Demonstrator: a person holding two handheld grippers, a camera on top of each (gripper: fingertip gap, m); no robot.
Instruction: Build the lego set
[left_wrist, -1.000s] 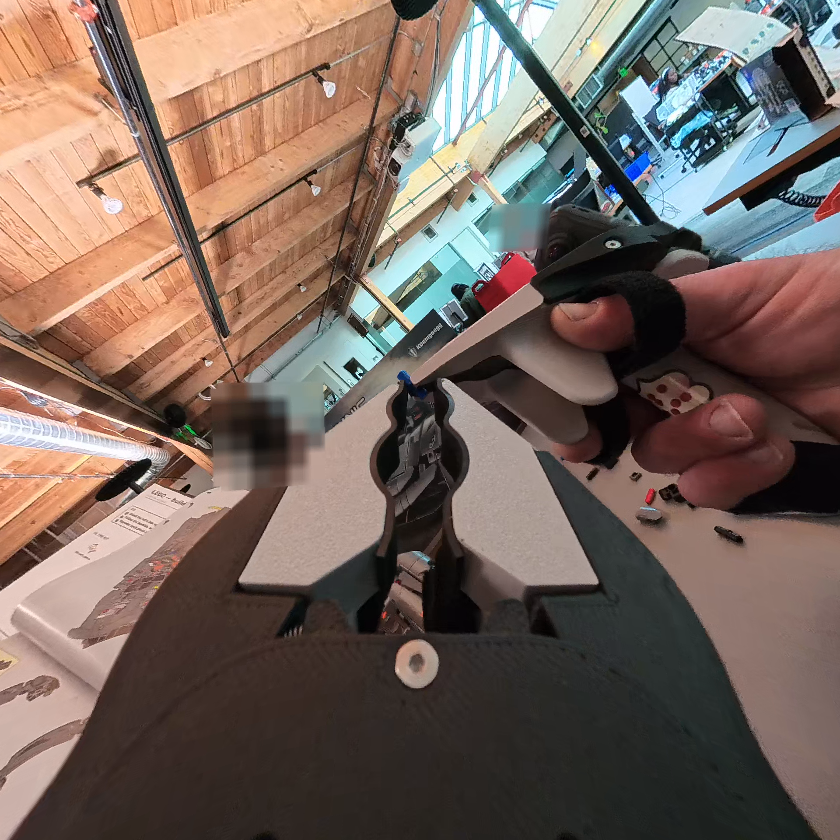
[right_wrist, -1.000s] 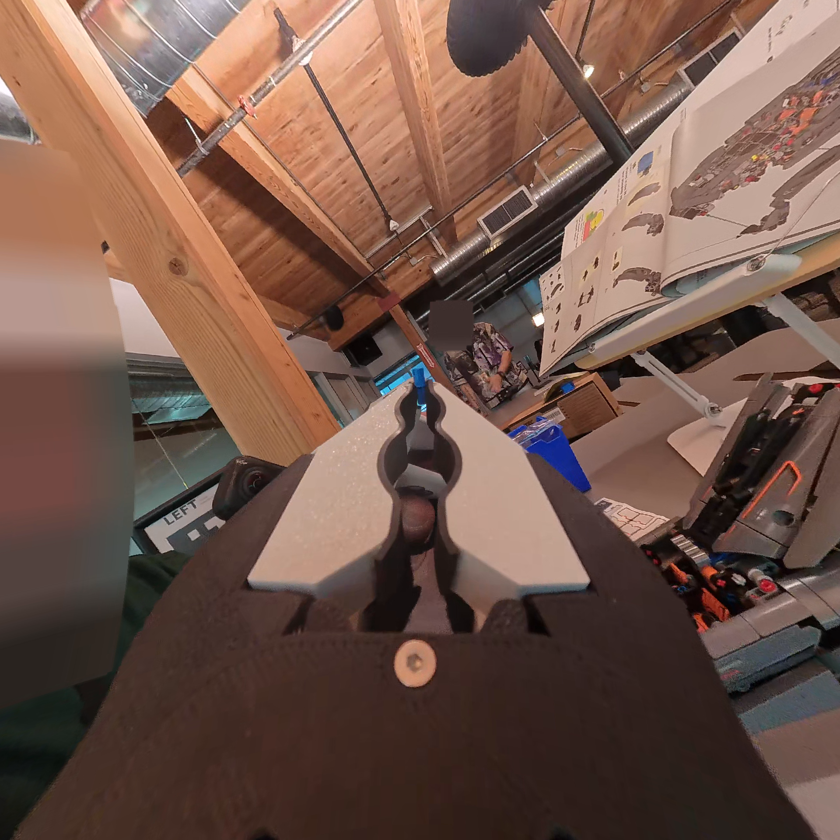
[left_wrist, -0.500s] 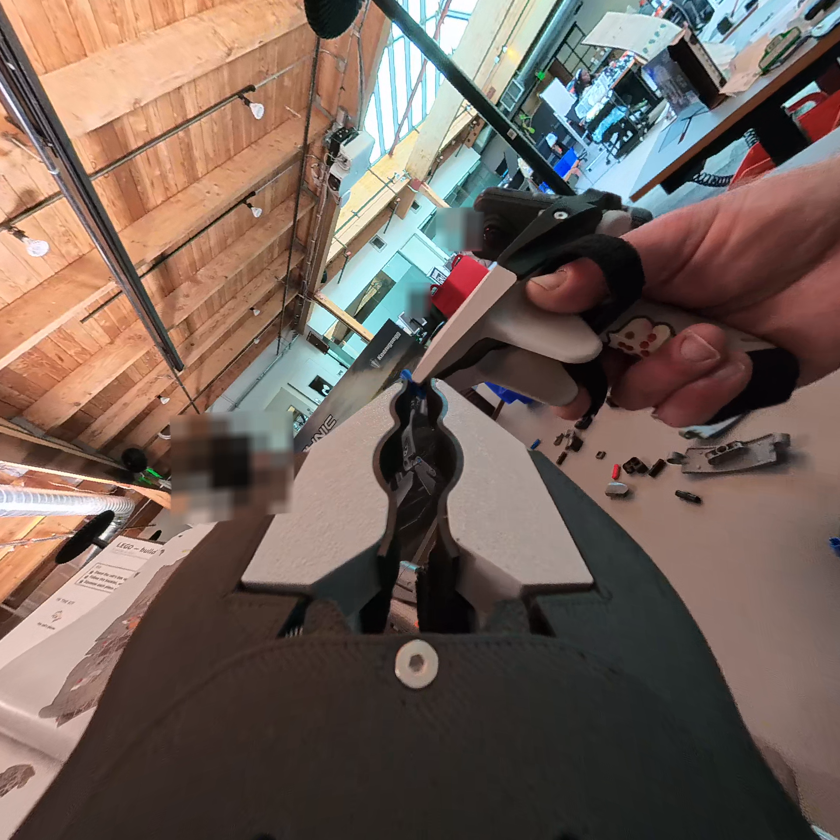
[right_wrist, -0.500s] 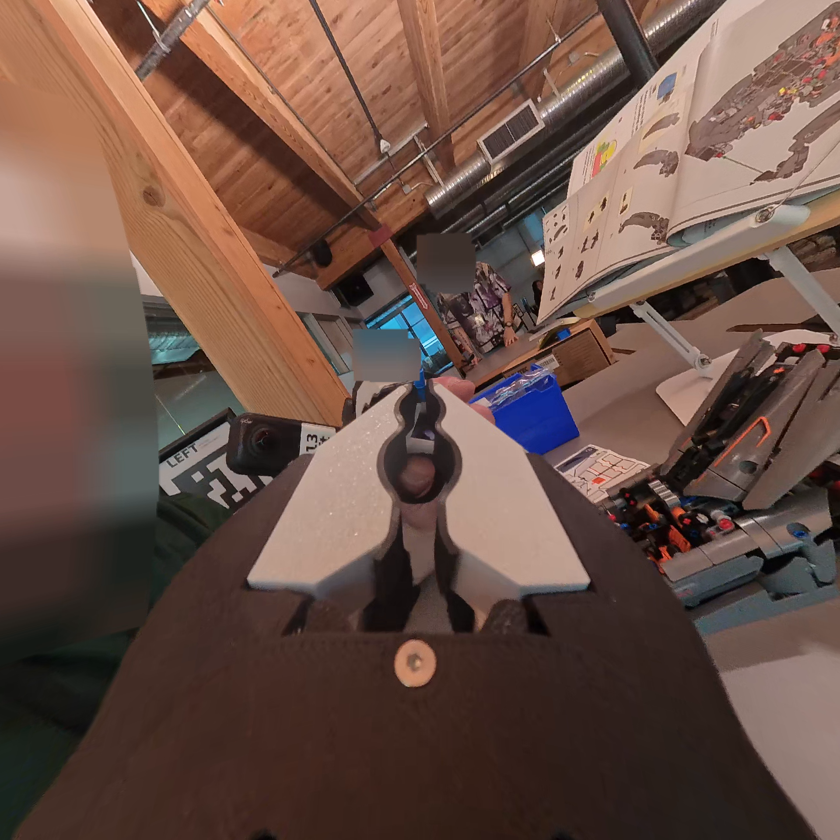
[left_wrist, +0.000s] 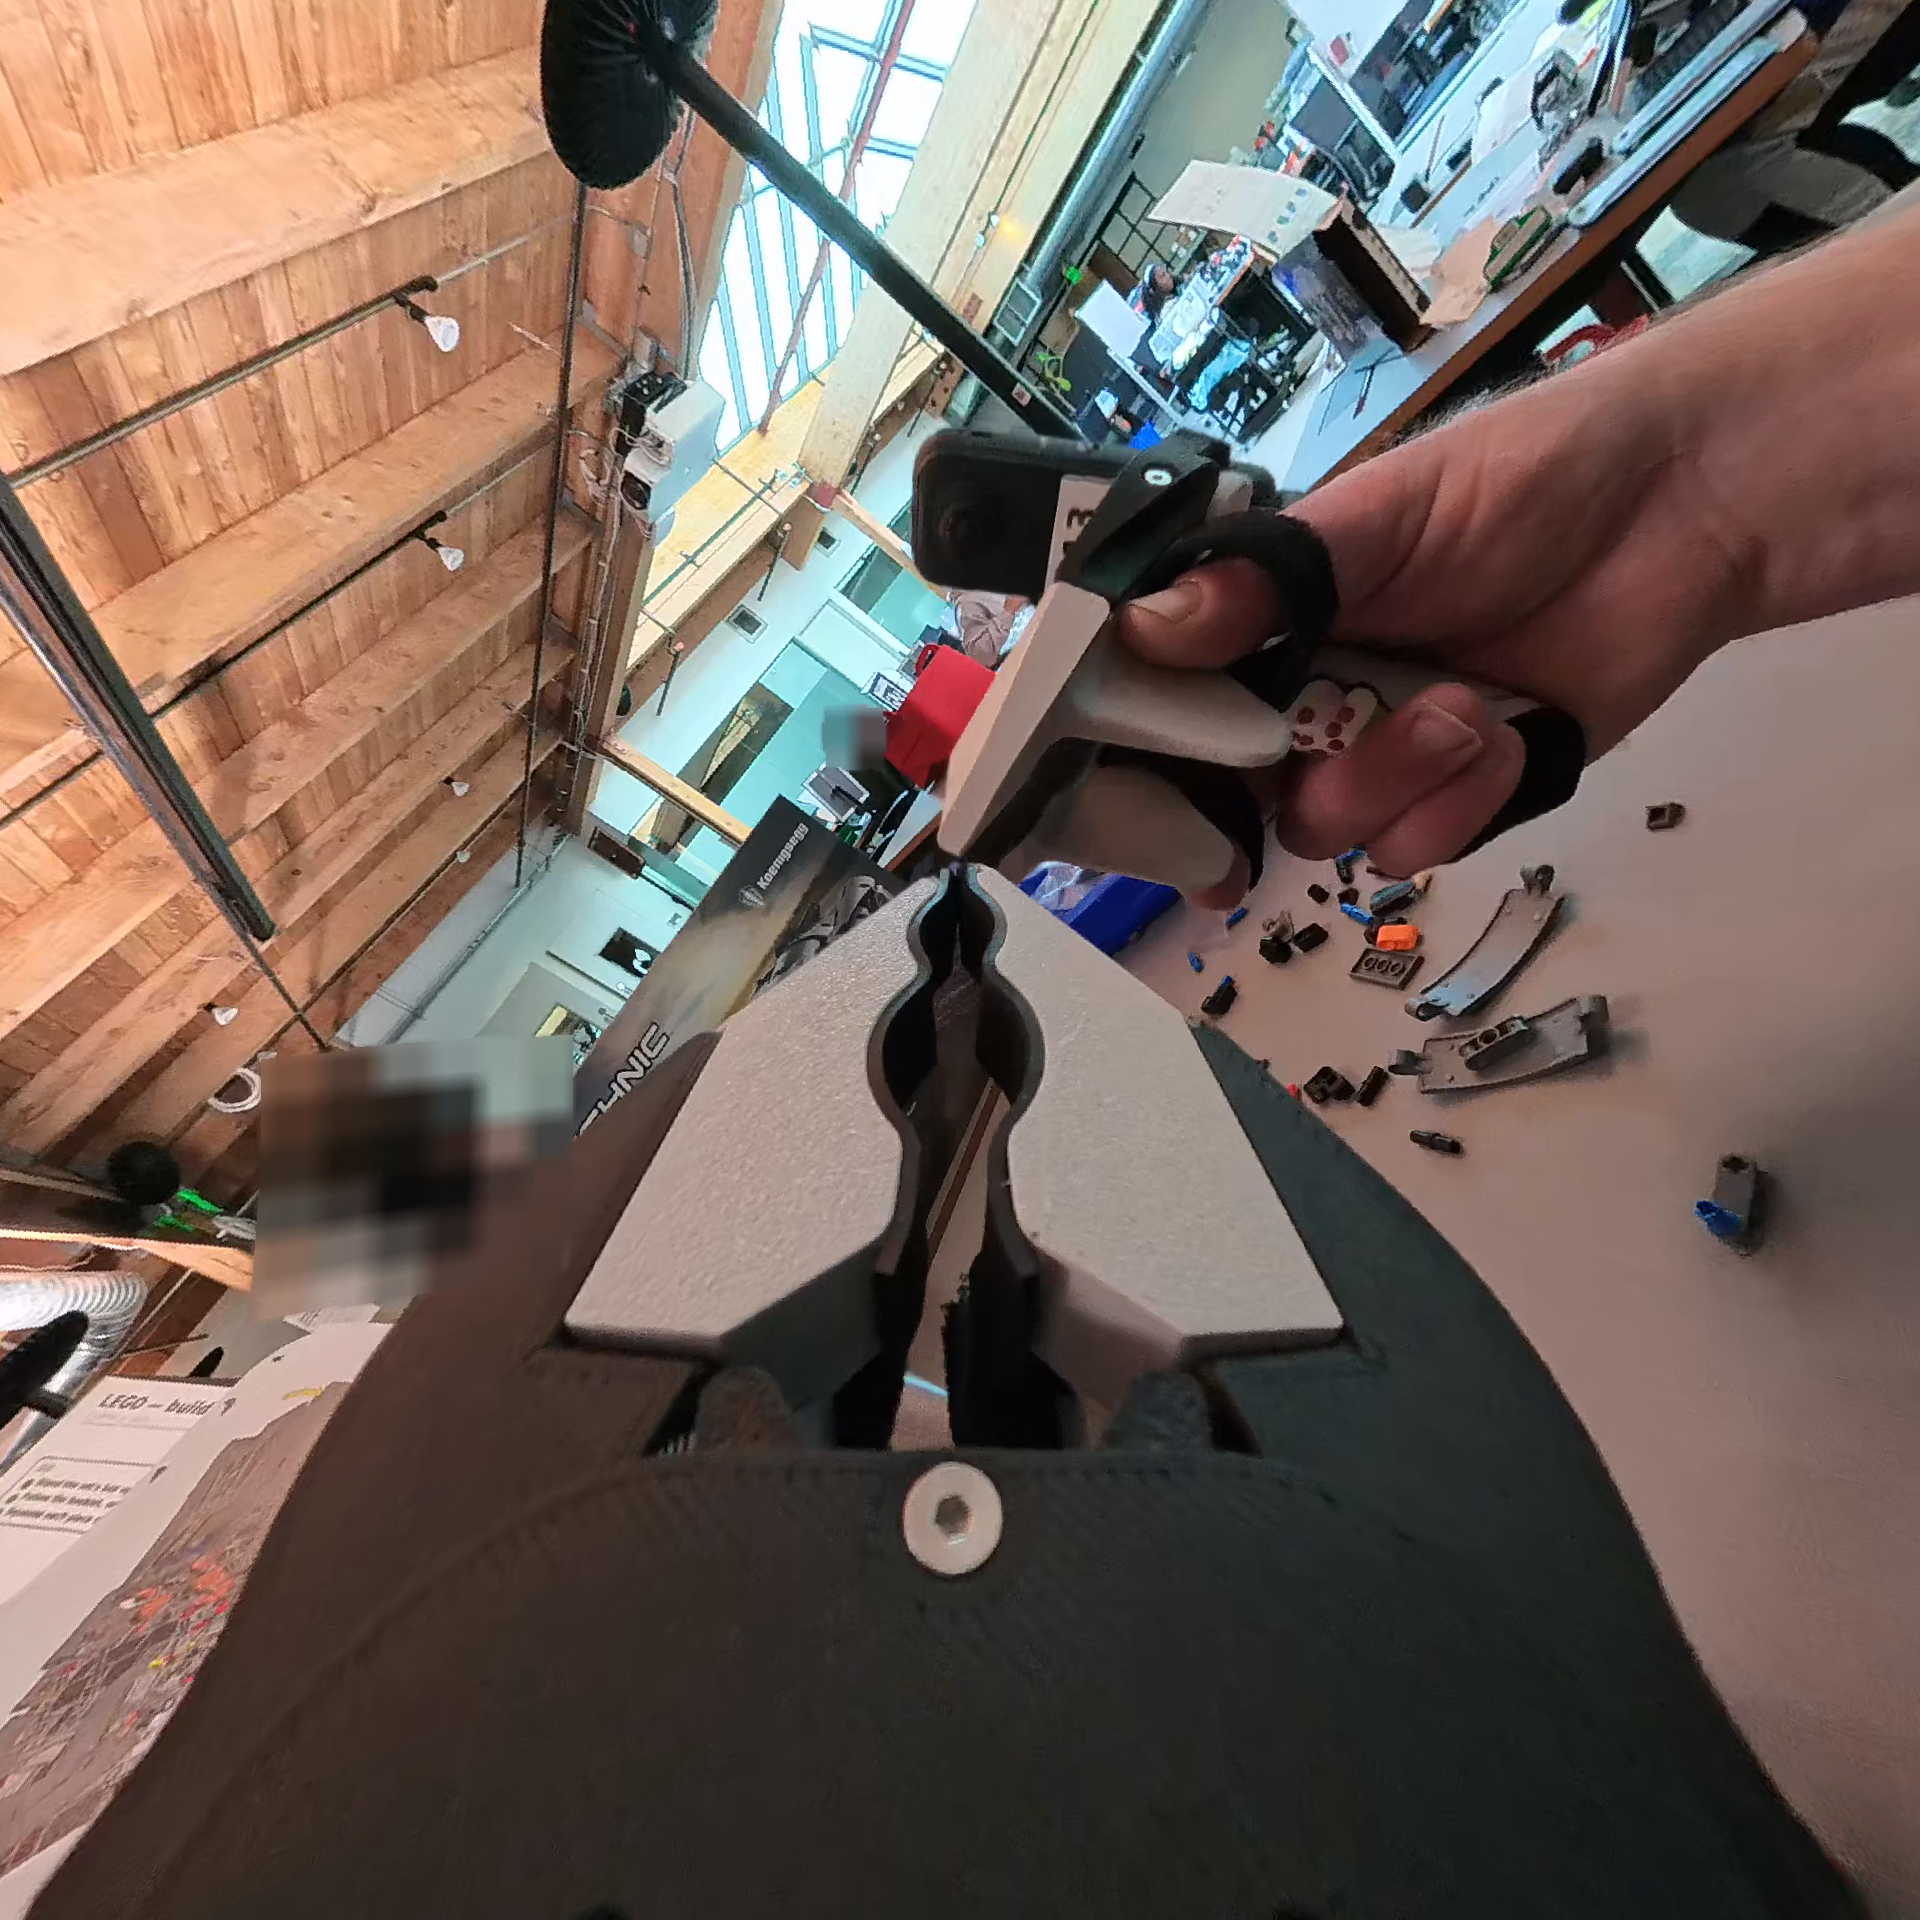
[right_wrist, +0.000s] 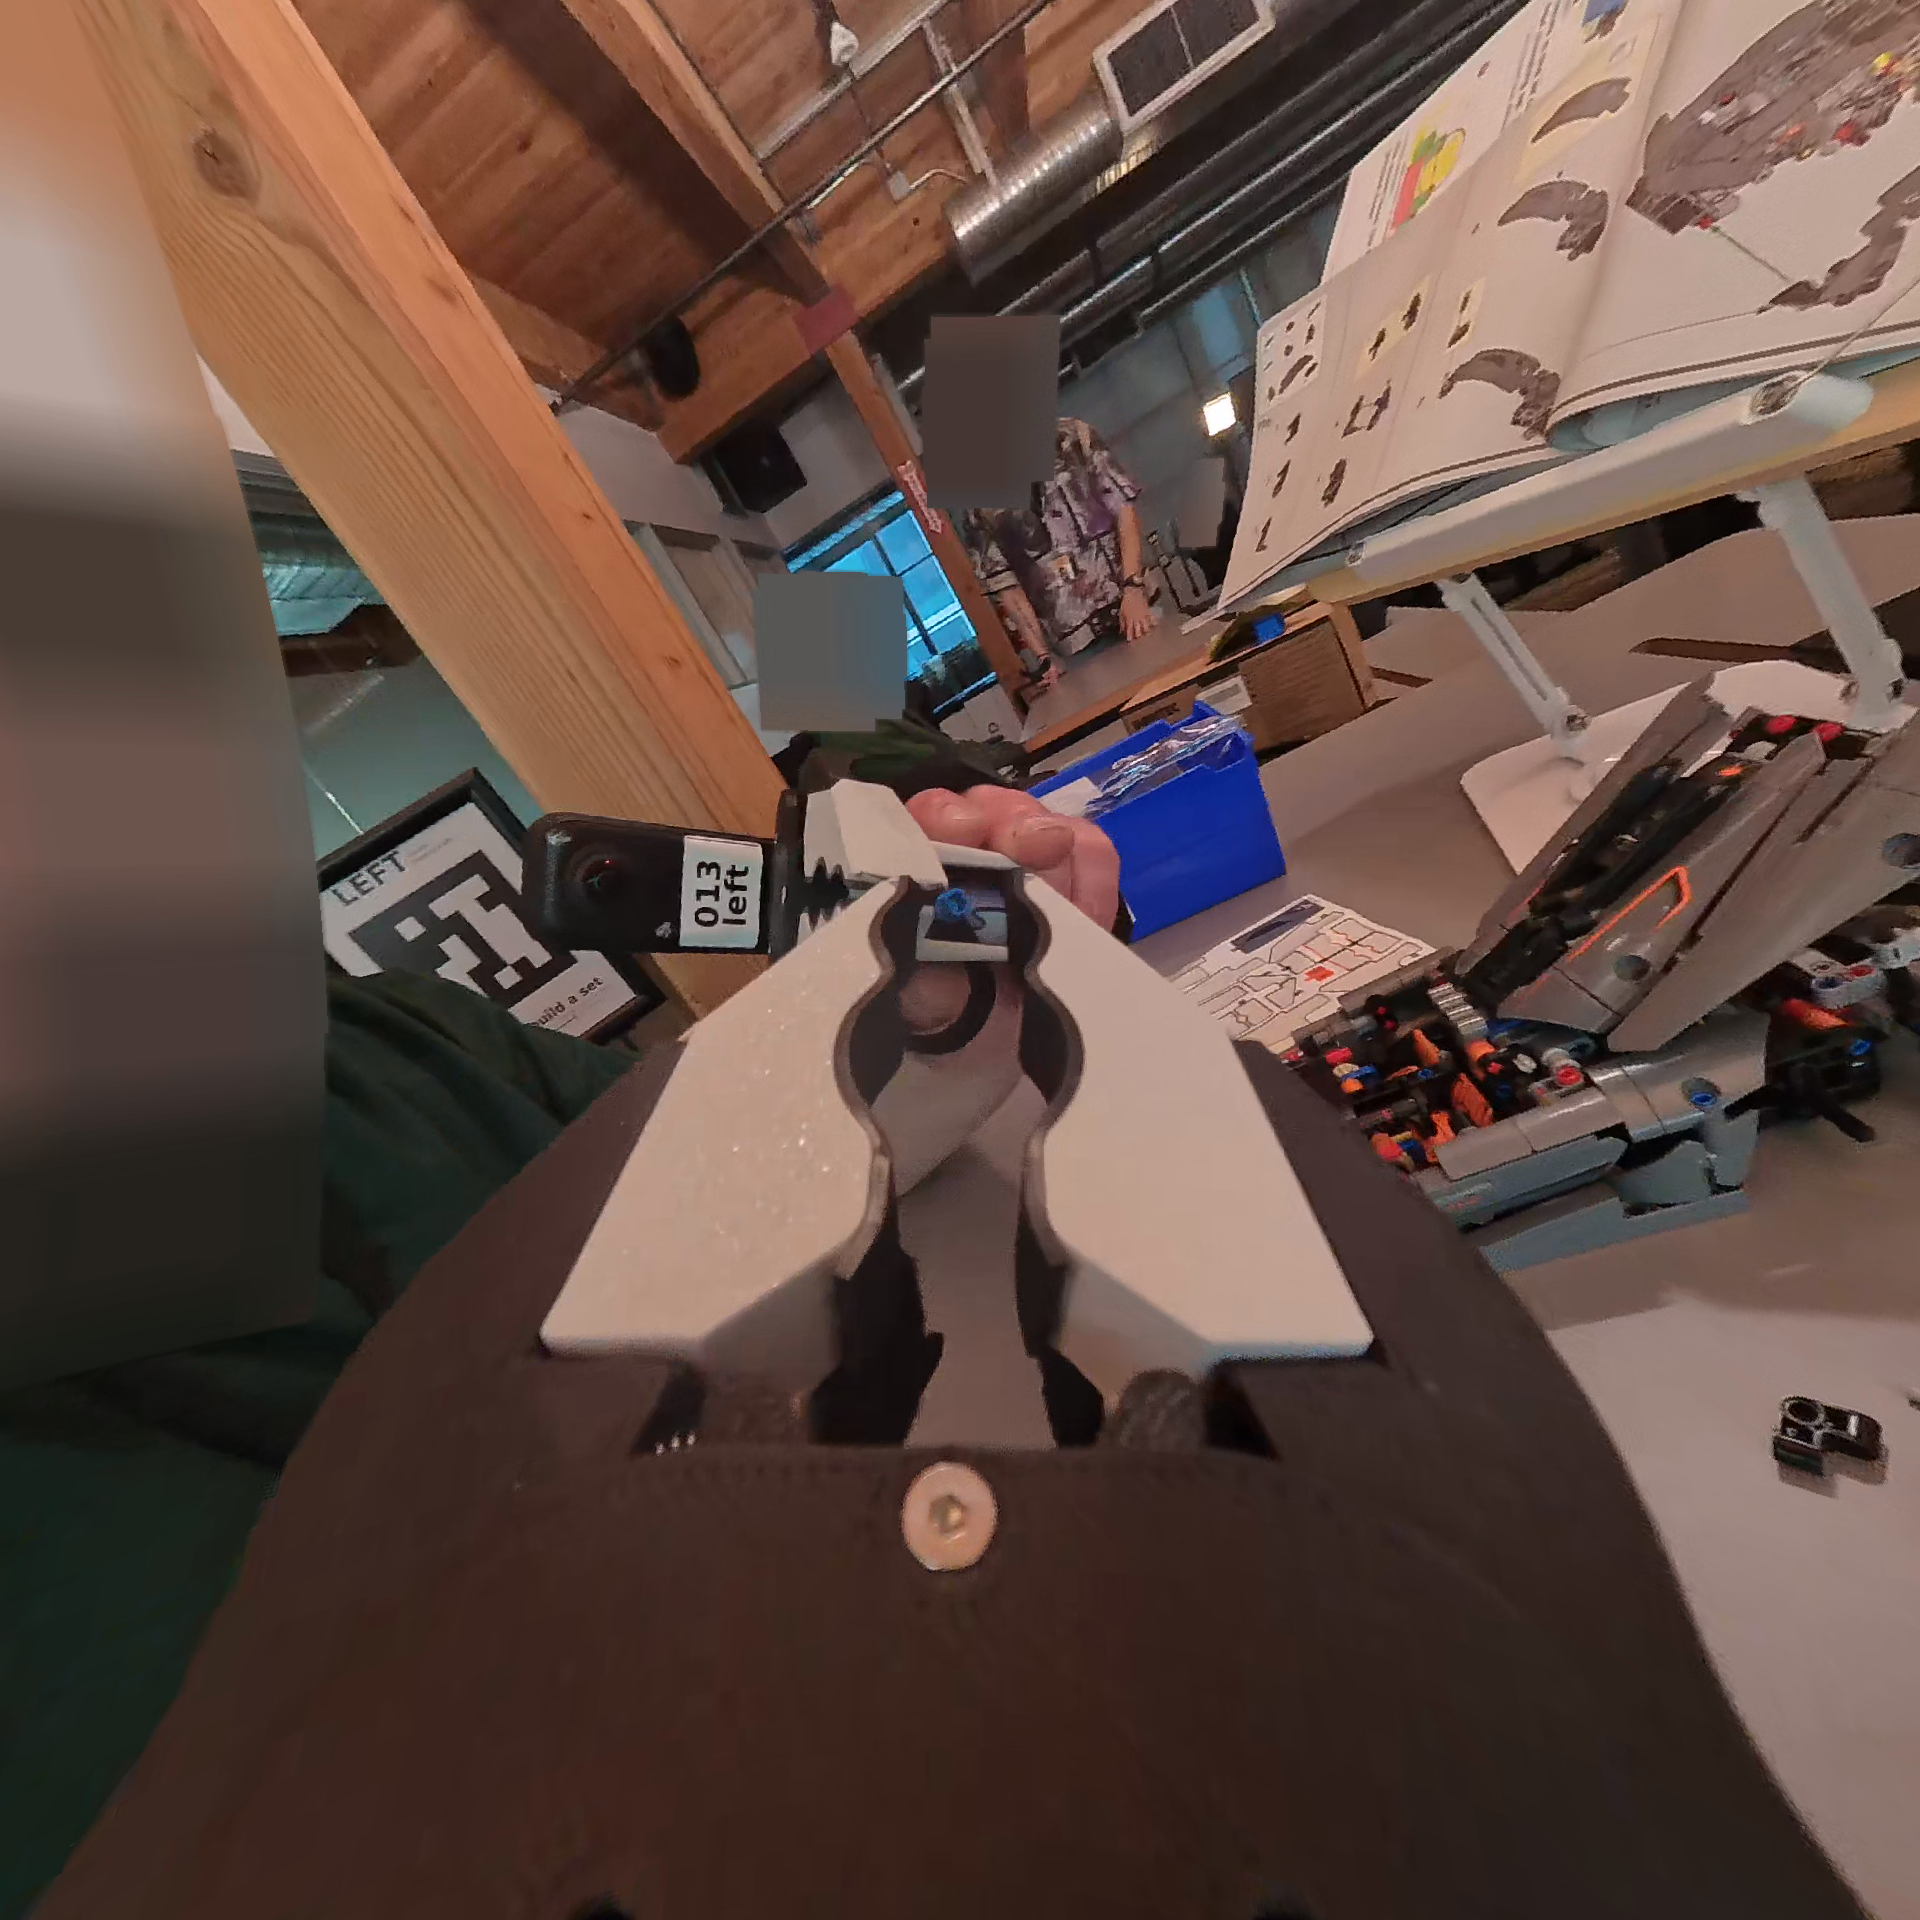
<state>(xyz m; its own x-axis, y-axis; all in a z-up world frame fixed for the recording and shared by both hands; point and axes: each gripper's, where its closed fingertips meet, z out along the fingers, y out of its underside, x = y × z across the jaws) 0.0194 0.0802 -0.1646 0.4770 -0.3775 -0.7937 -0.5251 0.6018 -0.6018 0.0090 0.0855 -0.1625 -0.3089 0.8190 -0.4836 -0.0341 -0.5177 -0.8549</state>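
My left gripper (left_wrist: 961, 883) is shut, tip to tip with the right gripper's fingers (left_wrist: 1029, 717), which a hand holds. In the right wrist view my right gripper (right_wrist: 961, 888) has its jaws slightly apart. Between them I see the left gripper's fingers (right_wrist: 873, 831) pinching a small blue pin (right_wrist: 948, 906). The pin is barely visible in the left wrist view. Both grippers are held up above the table. The half-built grey and orange lego model (right_wrist: 1662, 987) stands on the table to the right.
Several loose lego parts (left_wrist: 1455, 997) lie on the grey table (left_wrist: 1714, 1455), and a small black piece (right_wrist: 1823, 1434) lies near the right gripper. An open instruction booklet (right_wrist: 1558, 260) rests on a white stand. A blue bin (right_wrist: 1174, 821) and a sticker sheet (right_wrist: 1299, 956) lie behind. My two grippers' fingertips are within a few centimetres of each other. Between my right fingertips and the small black piece (right_wrist: 1823, 1434) there is roughly 20 cm.
My right gripper's jaws have parted from the blue pin, which stays in the shut left gripper. Both views have tilted down towards the table.
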